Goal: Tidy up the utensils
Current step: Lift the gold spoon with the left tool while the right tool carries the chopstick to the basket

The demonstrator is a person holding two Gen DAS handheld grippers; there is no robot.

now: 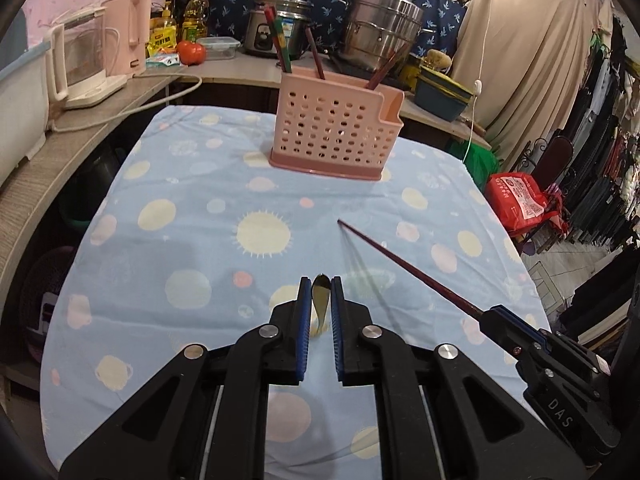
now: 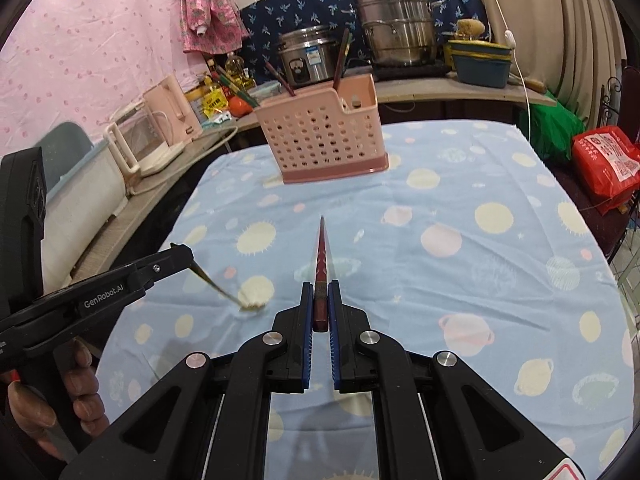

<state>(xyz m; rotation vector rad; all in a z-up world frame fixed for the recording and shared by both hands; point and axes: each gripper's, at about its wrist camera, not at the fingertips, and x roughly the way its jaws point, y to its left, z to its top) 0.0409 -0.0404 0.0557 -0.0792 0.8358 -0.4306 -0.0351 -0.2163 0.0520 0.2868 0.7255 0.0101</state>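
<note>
A pink perforated utensil caddy stands at the far end of the blue planet-print tablecloth, with several dark chopsticks upright in it. My left gripper is shut on the handle of a gold spoon, whose bowl hangs down toward the cloth. My right gripper is shut on a dark red chopstick that points ahead toward the caddy. A hand holds the left gripper's handle.
A counter wraps the left and far sides, bearing a white kettle, a pink appliance, a tomato, a rice cooker, a steel pot and a blue basin. A red bag lies off the table's right edge.
</note>
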